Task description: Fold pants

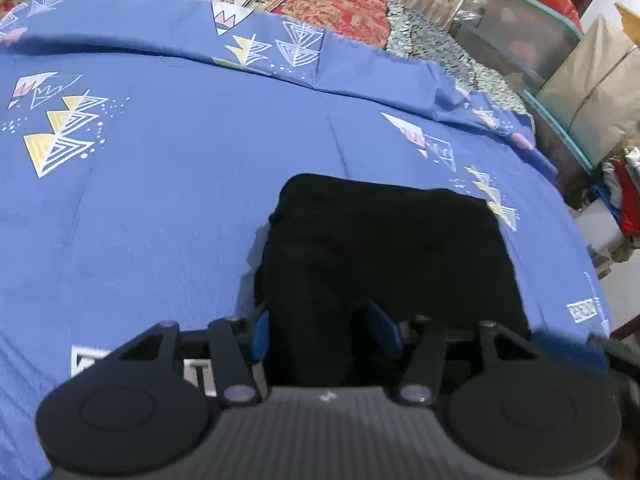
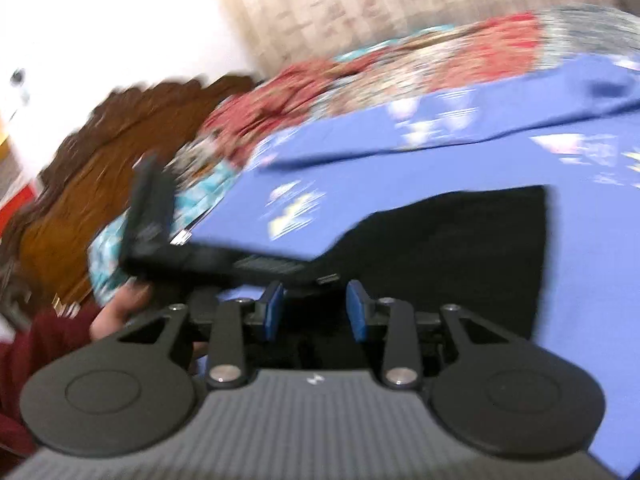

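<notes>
Left gripper tilts down, jaws apart over folded pants.

Bare blue sheet surrounds folded pants (left roomiest).

bed covered by a blue patterned sheet, folded black pants lying flat on it

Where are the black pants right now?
The black pants lie folded on the blue bedsheet, low and middle in the left wrist view, right in front of the left gripper. In the right wrist view they lie right of centre.
</notes>
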`<state>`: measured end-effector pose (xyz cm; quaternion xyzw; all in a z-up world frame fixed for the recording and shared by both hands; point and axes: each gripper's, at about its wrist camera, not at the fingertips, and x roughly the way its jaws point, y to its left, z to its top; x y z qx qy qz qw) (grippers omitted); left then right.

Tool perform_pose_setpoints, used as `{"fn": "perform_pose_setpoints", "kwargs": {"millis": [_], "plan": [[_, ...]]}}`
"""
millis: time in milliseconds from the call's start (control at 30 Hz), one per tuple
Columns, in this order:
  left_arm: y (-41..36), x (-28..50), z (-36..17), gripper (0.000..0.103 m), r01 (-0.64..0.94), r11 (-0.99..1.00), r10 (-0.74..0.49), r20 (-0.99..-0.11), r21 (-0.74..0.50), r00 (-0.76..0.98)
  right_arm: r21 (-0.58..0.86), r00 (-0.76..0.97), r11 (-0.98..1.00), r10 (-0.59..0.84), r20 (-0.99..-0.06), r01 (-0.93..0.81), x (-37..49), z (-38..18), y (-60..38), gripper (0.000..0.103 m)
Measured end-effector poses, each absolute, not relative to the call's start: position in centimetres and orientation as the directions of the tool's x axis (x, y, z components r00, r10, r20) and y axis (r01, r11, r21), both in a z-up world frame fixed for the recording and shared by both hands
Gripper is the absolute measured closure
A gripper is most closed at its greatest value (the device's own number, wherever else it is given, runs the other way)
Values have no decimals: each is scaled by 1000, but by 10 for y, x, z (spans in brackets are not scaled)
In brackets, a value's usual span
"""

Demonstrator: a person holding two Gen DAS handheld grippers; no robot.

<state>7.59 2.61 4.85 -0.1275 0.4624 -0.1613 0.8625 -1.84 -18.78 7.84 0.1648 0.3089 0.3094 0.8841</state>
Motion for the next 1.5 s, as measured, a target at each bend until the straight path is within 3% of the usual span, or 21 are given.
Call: {"fn": "perform_pose_setpoints", "kwargs": {"millis": [267,400,600,1267,1433,1500], "plan": [[34,44,38,50,127,921,-379,-773,-367,509,488,648,819,551,-525,-301,-32,48,-214,70],[25,42,35,45,121,941,-332,-787,-317,520,338,678,891,451,-580,-303,-19,33,-190,77],[2,32,40,39,150,977,-212,-793,-153,571,361,685,890,448,-575,-279,-4,21,-197,77],[-2,26,41,21,90,992,-124,-805,-87,581,499,705,839,489,-514,-218,-13,15,-214,75],[-2,26,41,17,81,994,-111,-806,-79,581,490,709,840,492,-505,-234,-17,18,-212,66],[-2,26,41,15,79,994,-105,-806,-73,582,445,714,856,484,-506,-264,-22,24,-204,56]]}}
